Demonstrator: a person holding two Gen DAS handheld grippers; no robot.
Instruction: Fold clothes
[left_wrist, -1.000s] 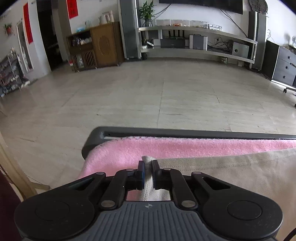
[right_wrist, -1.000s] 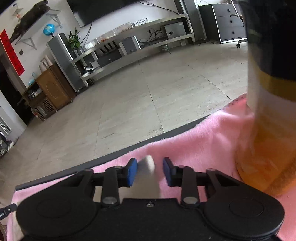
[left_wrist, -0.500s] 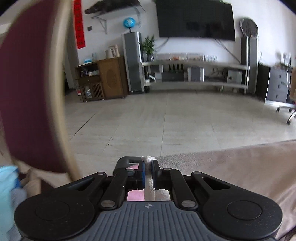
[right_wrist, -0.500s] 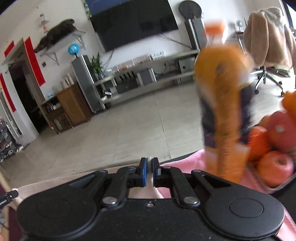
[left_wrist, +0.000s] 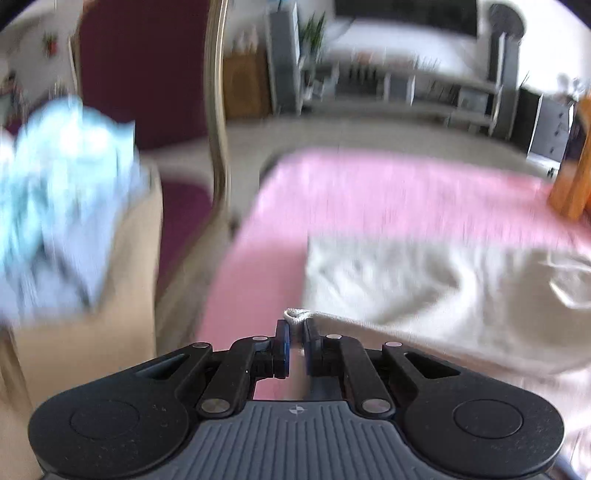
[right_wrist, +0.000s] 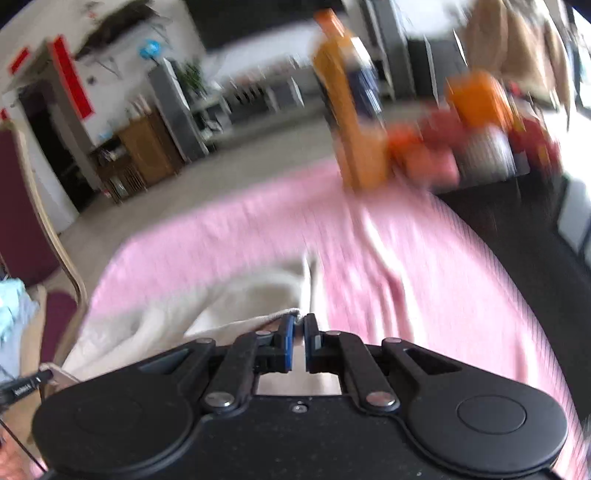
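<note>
One beige garment (left_wrist: 424, 280) (two grippers)

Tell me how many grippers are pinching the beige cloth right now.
2. The left hand-held gripper grips its bunched edge on the cloth's left, the right hand-held gripper its other edge, over the pink towel.

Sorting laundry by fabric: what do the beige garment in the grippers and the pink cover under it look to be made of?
The beige garment looks like matte woven cotton or linen: soft creases and a stitched hem at the pinched edge. The pink cover looks like fleece or terry, dull and fuzzy, though blur leaves the pile uncertain.
</note>
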